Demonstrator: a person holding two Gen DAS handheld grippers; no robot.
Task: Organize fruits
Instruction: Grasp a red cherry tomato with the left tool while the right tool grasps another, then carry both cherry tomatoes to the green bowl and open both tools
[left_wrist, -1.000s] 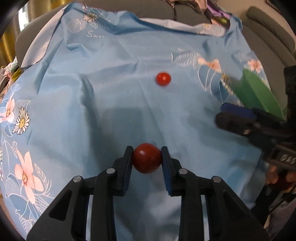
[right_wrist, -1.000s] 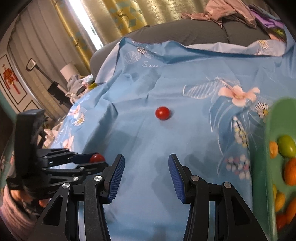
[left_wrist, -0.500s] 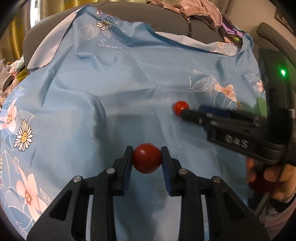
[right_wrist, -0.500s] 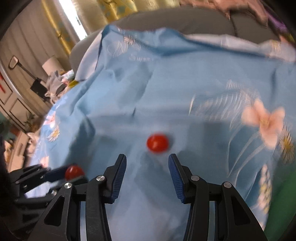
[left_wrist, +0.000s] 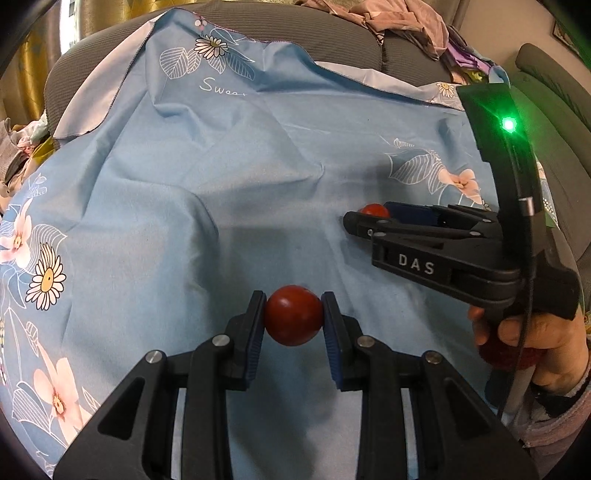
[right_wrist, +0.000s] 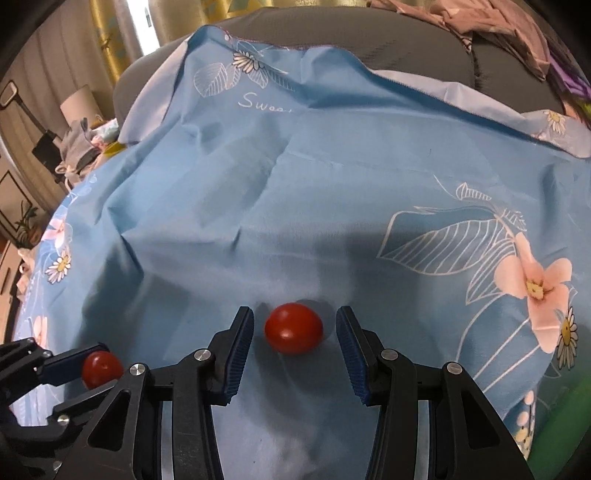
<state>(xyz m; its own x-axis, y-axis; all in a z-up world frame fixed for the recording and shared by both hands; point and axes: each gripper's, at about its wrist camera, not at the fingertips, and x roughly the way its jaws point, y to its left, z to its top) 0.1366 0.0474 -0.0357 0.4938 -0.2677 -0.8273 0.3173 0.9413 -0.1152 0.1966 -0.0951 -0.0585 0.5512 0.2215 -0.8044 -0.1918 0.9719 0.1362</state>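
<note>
My left gripper (left_wrist: 293, 319) is shut on a dark red cherry tomato (left_wrist: 293, 319) and holds it above the blue floral cloth (left_wrist: 221, 192); that tomato also shows at the lower left of the right wrist view (right_wrist: 100, 372). A second red cherry tomato (right_wrist: 293, 328) lies on the cloth between the fingers of my open right gripper (right_wrist: 294, 334), not touching either pad. In the left wrist view the right gripper (left_wrist: 364, 218) lies at the right, with that tomato (left_wrist: 373, 210) partly hidden behind its near finger.
The cloth covers a grey sofa (left_wrist: 332, 40) with a heap of clothes (left_wrist: 399, 22) at the back. A green edge, probably a container (right_wrist: 565, 421), shows at the lower right of the right wrist view. A lamp and clutter (right_wrist: 79, 122) stand far left.
My right gripper has moved in towards the loose tomato, which now sits between its open fingers. My left gripper still holds its tomato and has drifted slightly towards the front of the cloth.
</note>
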